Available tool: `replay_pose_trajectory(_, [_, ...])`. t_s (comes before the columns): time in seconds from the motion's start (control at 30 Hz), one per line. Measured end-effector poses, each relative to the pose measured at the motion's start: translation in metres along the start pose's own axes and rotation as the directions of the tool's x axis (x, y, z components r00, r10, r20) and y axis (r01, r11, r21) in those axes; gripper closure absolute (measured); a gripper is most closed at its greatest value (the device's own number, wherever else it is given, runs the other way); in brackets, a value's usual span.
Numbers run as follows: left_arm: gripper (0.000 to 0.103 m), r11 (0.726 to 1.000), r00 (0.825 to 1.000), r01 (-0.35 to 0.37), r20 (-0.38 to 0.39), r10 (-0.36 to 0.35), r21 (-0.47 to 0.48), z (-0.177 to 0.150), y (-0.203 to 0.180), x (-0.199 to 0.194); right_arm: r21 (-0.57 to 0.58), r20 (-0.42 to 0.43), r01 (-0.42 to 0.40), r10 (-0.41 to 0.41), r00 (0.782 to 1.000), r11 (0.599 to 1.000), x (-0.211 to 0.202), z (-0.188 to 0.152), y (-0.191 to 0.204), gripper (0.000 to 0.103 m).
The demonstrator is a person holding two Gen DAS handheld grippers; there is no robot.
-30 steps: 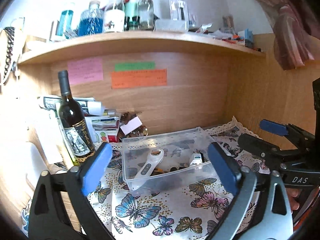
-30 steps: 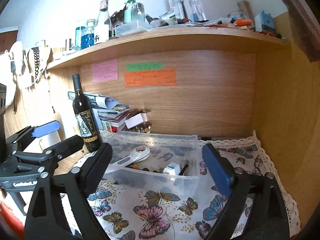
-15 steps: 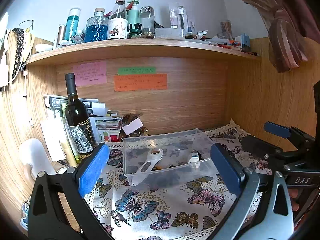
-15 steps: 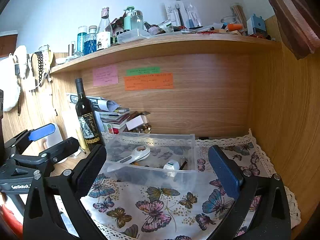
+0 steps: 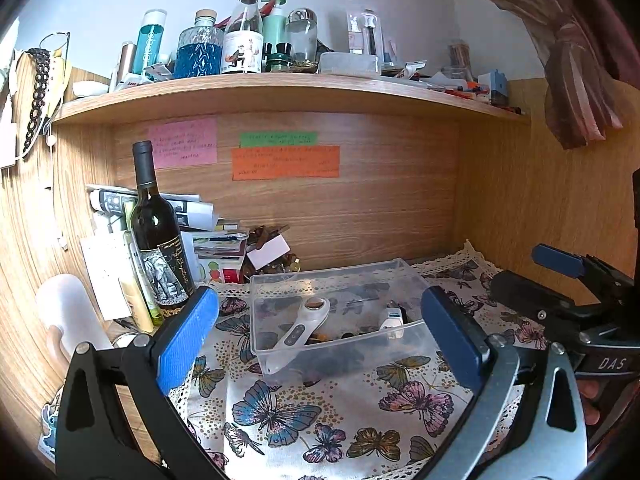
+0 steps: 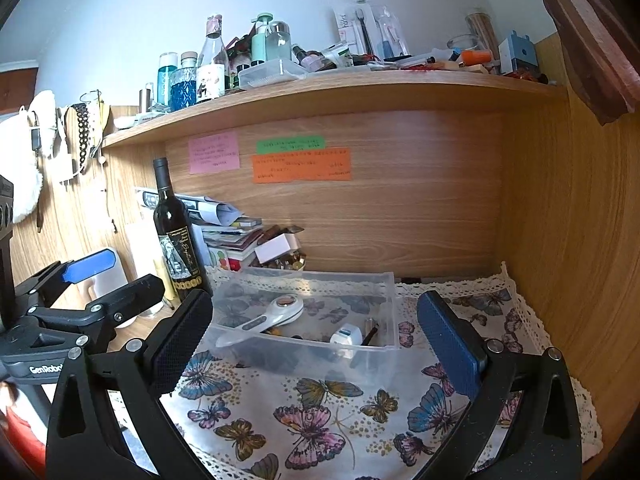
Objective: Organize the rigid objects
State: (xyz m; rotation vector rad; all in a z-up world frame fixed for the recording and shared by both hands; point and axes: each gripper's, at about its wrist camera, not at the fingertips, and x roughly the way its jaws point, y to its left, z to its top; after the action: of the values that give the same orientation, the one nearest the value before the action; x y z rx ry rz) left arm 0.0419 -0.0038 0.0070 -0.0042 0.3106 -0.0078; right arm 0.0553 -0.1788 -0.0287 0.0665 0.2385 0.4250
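Both grippers drawn back, clear bin (image 5: 336, 312) ahead, left gripper (image 5: 320, 332) and right gripper (image 6: 316, 334) wide, likely empty.

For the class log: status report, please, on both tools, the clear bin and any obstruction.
Left tool and right tool open, empty. Clear bin on cloth, white handheld device inside. Nothing between tools and bin.

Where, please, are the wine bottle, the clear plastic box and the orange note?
wine bottle (image 5: 164, 276), left wrist view, on its label.
clear plastic box (image 5: 340, 344), left wrist view, on its front wall.
orange note (image 6: 301, 165), right wrist view, on its middle.
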Motion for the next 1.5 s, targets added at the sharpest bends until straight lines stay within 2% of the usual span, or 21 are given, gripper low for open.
replay_pose_trajectory(1.5, [0.000,0.999,0.999,0.028,-0.014,-0.029,-0.015,-0.0036,0.0010,0.0042,-0.019,-0.007,-0.022,0.021,1.000,1.000,0.0042,-0.0026,0.0011,0.000])
